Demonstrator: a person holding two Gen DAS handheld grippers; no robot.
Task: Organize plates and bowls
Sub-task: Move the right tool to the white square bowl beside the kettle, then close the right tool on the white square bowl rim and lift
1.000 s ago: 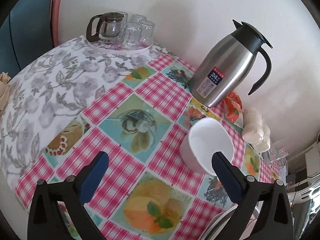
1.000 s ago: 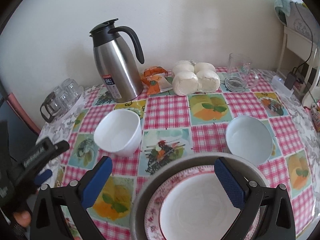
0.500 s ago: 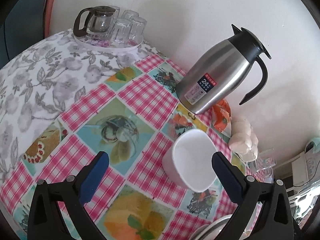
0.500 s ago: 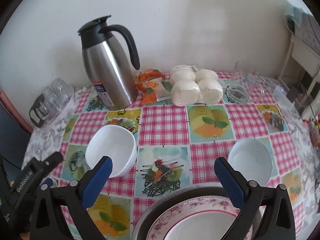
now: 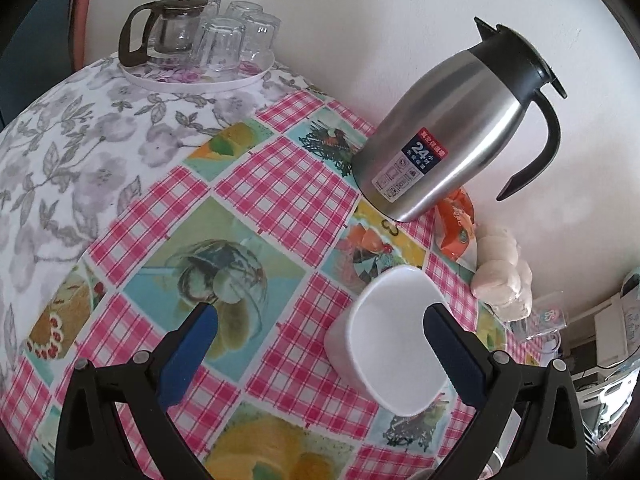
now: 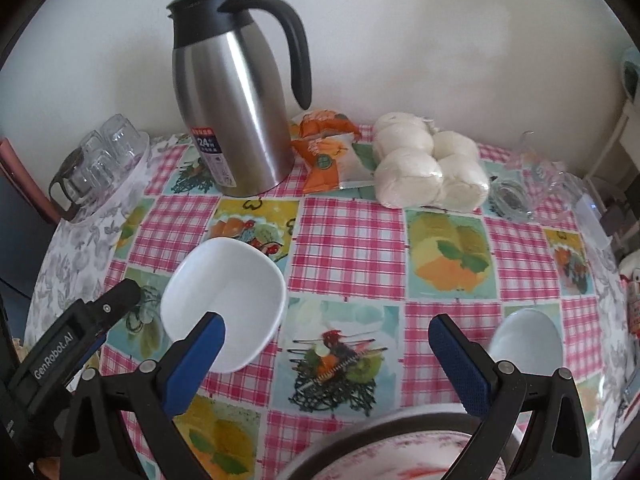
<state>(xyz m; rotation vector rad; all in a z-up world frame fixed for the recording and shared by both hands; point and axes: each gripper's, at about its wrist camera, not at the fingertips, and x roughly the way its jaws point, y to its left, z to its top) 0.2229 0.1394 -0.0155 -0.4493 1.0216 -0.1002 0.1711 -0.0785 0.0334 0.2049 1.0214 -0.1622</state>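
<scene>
Left gripper (image 5: 318,330): spread wide, holding nothing; its right blue pad (image 5: 454,350) overlaps the rim of the white bowl (image 5: 386,340) in the left wrist view, contact not certain.
Right gripper (image 6: 326,354): spread wide, holding nothing, above the near edge of the table (image 6: 352,236).
White bowl: upright on the pink checked cloth, left of centre in the right wrist view, in front of the steel jug (image 6: 236,92). The left gripper's black body shows just beside it there.
Second white bowl (image 6: 524,338): upright on the cloth, right side of the table, partly behind the right gripper's right finger.
Plate (image 6: 404,458): pink-patterned rim, at the bottom edge of the right wrist view between the right gripper's fingers, lying in a grey round vessel; mostly cut off.
Steel jug: black lid and handle, upright near the wall.
Orange packets (image 6: 326,148): flat, just right of the jug.
Bag of white buns (image 6: 424,166): beside the packets.
Round tray (image 5: 200,76): far left of the table, carrying a glass teapot (image 5: 168,32) and upturned glasses (image 5: 236,36).
</scene>
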